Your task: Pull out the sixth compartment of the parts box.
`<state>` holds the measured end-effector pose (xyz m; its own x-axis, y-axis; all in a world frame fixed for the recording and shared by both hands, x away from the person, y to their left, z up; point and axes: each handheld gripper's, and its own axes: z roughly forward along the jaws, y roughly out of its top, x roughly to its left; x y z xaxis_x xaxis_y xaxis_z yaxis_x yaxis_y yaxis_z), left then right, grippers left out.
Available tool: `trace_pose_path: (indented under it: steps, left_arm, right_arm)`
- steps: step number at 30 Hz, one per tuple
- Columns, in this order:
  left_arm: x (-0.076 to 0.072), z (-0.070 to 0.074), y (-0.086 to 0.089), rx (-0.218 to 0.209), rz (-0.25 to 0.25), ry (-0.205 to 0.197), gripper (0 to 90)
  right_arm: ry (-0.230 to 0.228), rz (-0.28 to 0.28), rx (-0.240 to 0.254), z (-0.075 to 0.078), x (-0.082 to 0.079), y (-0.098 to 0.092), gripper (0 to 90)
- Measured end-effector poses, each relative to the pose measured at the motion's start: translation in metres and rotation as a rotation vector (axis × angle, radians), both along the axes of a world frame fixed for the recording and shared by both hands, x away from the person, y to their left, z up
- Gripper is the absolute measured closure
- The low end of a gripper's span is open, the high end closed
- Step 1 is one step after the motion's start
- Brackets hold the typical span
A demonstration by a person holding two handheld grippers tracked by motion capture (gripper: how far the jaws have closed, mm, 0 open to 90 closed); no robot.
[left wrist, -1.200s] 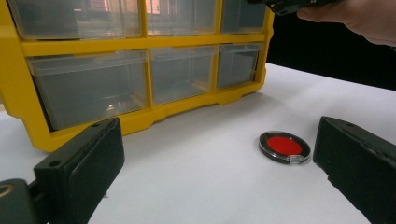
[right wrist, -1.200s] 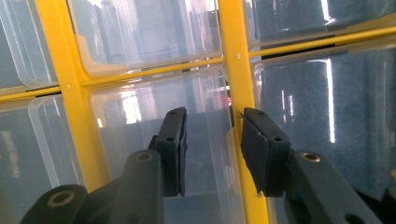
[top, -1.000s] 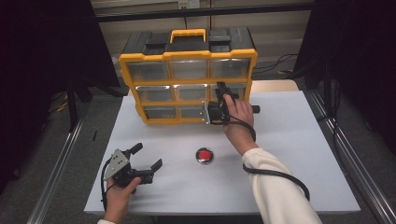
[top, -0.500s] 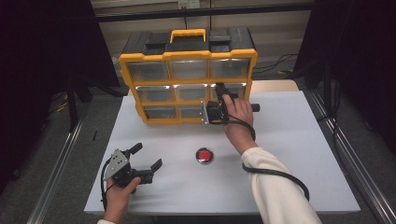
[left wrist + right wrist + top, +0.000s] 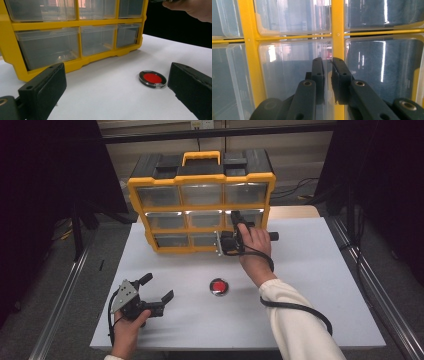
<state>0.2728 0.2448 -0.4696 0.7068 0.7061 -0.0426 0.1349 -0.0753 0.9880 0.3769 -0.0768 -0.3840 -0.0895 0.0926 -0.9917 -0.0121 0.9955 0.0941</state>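
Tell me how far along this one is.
Done: nothing yet; every drawer in the yellow organizer looks shut. In hand: the right gripper has just been closing its jaws on a clear bottom-row drawer front lip. Left: pulling it open, then probably stowing the red disc lying by the open left gripper.

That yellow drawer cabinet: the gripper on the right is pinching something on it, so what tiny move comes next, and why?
Probably a gentle pull straight back toward the person. The right gripper has just been closing and now pinches the clear front edge of a drawer in the yellow cabinet. The drawer looks flush, so drawing it out seems next.
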Motion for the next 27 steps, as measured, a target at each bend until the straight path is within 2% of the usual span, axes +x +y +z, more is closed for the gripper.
trace_pose_path:
  steps: [3, 5, 8, 9, 15, 18, 22, 24, 25, 27]
  left_arm:
    - [-0.001, 0.000, 0.000, -0.011, 0.004, 0.002, 2.1]
    - [0.000, 0.001, 0.002, 0.019, -0.003, -0.004, 2.1]
    - [0.000, 0.001, 0.003, 0.027, -0.006, -0.005, 2.1]
    - [-0.001, 0.000, 0.000, -0.005, 0.005, -0.002, 2.1]
    - [-0.001, 0.001, 0.001, -0.008, 0.008, -0.002, 2.1]
    - [-0.001, 0.001, 0.002, 0.009, 0.008, -0.010, 2.1]
    - [-0.001, 0.001, 0.001, -0.005, 0.009, -0.006, 2.1]
    - [-0.001, 0.001, 0.002, 0.005, 0.010, -0.006, 2.1]
    - [-0.002, 0.001, 0.000, -0.033, 0.014, 0.001, 2.1]
    - [-0.002, 0.001, 0.000, -0.033, 0.016, 0.000, 2.1]
  right_arm:
    - [0.003, 0.006, -0.014, 0.001, -0.001, 0.000, 81.8]
    - [0.005, 0.005, -0.015, 0.001, -0.002, 0.000, 81.9]
    - [-0.001, 0.004, -0.005, 0.000, -0.005, 0.000, 82.0]
    - [0.004, 0.004, -0.011, 0.001, -0.006, 0.000, 82.0]
    - [0.005, 0.009, -0.005, 0.001, -0.009, 0.000, 82.0]
    - [0.006, 0.009, -0.011, 0.001, -0.011, 0.000, 82.0]
    - [0.007, 0.012, -0.022, 0.002, -0.014, 0.000, 82.0]
    - [0.008, 0.009, -0.007, 0.002, -0.015, 0.000, 82.0]
    - [0.005, 0.015, -0.008, 0.002, -0.016, 0.000, 82.0]
    - [0.004, 0.018, -0.016, 0.002, -0.017, 0.000, 82.0]
